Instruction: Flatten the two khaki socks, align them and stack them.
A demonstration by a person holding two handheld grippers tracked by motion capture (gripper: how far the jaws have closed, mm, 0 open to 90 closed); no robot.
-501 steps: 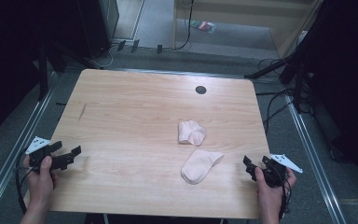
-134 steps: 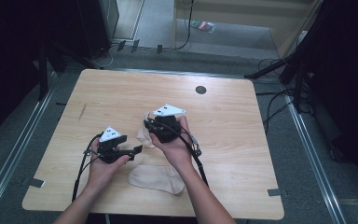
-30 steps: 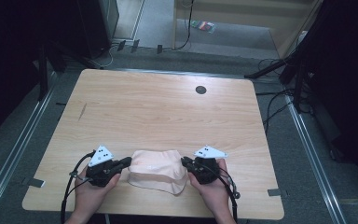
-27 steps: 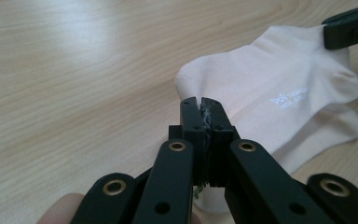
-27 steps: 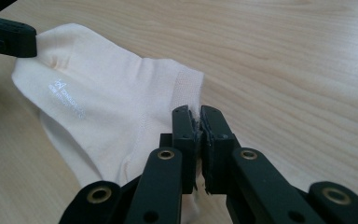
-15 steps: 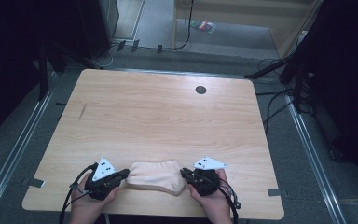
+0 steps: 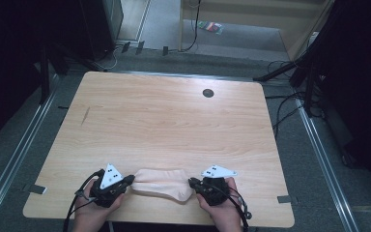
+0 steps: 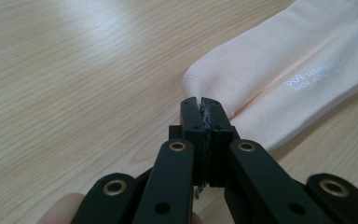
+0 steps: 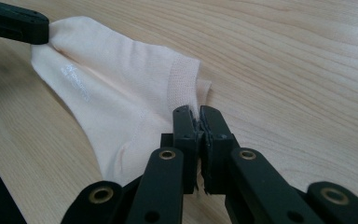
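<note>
Wood-grain table [image 7: 174, 125], light laminate, standing on a grey floor with dark gear and loose cables round the far side. One round cable grommet [image 7: 207, 93] sits well beyond both tongs.

Left tongs [image 7: 128, 180]: jaws together, clamped on one end of the pale peach sock [image 7: 162, 182]. The left gripper view shows that end nipped right at the tips [image 8: 200, 105], with the printed white logo [image 8: 313, 76] further along the fabric.

Right tongs [image 7: 192, 182]: jaws likewise together, pinching the opposite end, where the right gripper view shows a ribbed band [image 9: 182, 84] just ahead of the tips [image 9: 196, 114]. The left tongs [image 9: 14, 21] show at the far end of the fabric in that view.

The sock lies between the two tongs, flat on the table, close to the near edge, one end in each.

Why held this way, my read: gripping both ends and keeping them apart pulls the fabric taut and flat, so wrinkles come out and the layers stay aligned. Low grip, tips near the surface, keeps the fabric on the wood rather than hanging. It looks like two socks stacked as a pair, since the left gripper view shows a second edge under the top layer, but I cannot tell for sure.

Count:
- tongs: 2, both closed on fabric
- hands: 2, one per tongs
- grey three-cornered plates: 2
- sock bundle: 1 (possibly 2 layers)
- grommet: 1
</note>
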